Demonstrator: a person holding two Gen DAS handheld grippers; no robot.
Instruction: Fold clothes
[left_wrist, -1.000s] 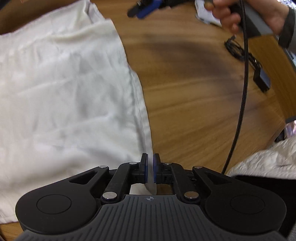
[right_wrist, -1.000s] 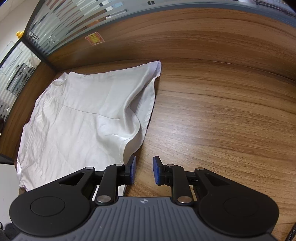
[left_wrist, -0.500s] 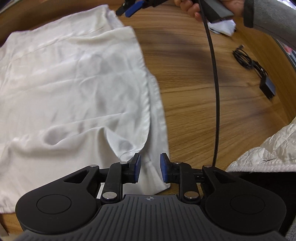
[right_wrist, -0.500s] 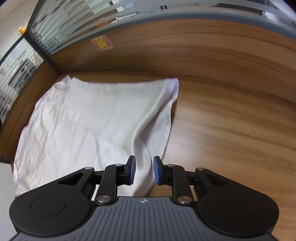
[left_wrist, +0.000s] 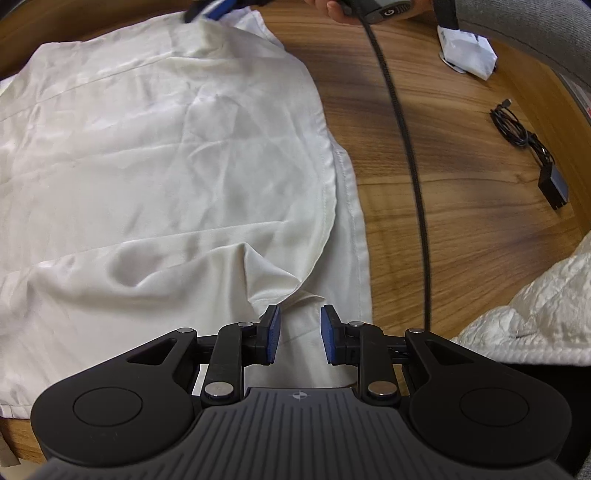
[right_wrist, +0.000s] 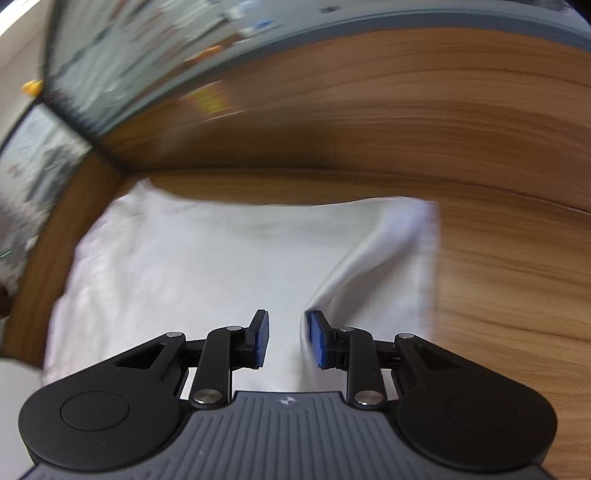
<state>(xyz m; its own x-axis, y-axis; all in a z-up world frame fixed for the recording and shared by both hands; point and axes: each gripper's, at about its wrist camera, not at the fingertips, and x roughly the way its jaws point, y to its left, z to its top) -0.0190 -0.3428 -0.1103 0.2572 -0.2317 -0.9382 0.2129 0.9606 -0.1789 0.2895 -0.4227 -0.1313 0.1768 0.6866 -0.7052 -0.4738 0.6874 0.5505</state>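
A white garment (left_wrist: 166, 166) lies spread on the wooden table, its right side folded inward with a puckered ridge. My left gripper (left_wrist: 298, 338) is open and empty just above the garment's near right edge. My right gripper (right_wrist: 287, 341) is open over the same garment (right_wrist: 207, 266), with a raised fold of cloth beside its right finger (right_wrist: 318, 339). The right gripper's blue tips also show in the left wrist view (left_wrist: 212, 9) at the garment's far edge. The right wrist view is motion-blurred.
A black cable (left_wrist: 402, 147) hangs from the right hand across the table. A coiled cord with a black adapter (left_wrist: 552, 182) and a white packet (left_wrist: 467, 53) lie at the right. A white quilted cloth (left_wrist: 535, 317) sits at the near right. Wood panel wall (right_wrist: 369, 110) behind.
My left gripper opened and let go of the garment's edge, which now lies folded inward. My right gripper moved over the garment and opened wider.
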